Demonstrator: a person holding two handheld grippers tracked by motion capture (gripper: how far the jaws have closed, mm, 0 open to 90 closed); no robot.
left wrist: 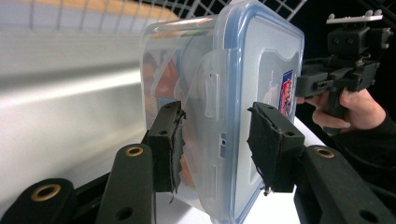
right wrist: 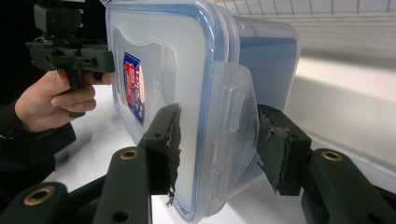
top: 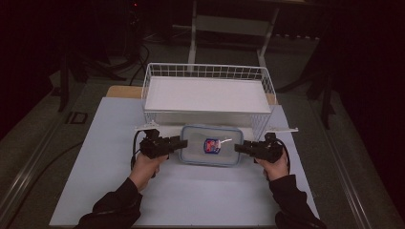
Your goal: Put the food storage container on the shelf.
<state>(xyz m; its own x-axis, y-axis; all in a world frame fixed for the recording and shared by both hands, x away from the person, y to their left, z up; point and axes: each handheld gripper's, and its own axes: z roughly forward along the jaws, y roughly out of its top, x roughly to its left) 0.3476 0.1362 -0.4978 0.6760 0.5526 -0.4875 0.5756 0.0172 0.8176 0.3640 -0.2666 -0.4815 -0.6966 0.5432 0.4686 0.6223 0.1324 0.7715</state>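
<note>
A clear plastic container point(top: 196, 149) with a blue-rimmed snap lid and a red and blue sticker sits level just in front of the wire basket. My left gripper point(top: 183, 141) is shut on its left end, one pad under the base and one on the lid point(left wrist: 261, 60). My right gripper point(top: 237, 148) is shut on the right end, across the latch flap point(right wrist: 233, 121). Orange contents show through the container wall point(left wrist: 163, 79). Whether the container touches the mat I cannot tell.
A white wire basket point(top: 207, 70) with a flat white liner stands directly behind the container. Everything sits on a pale mat point(top: 110, 157) on the table. Beyond the basket, in the dark, stand table legs and cables.
</note>
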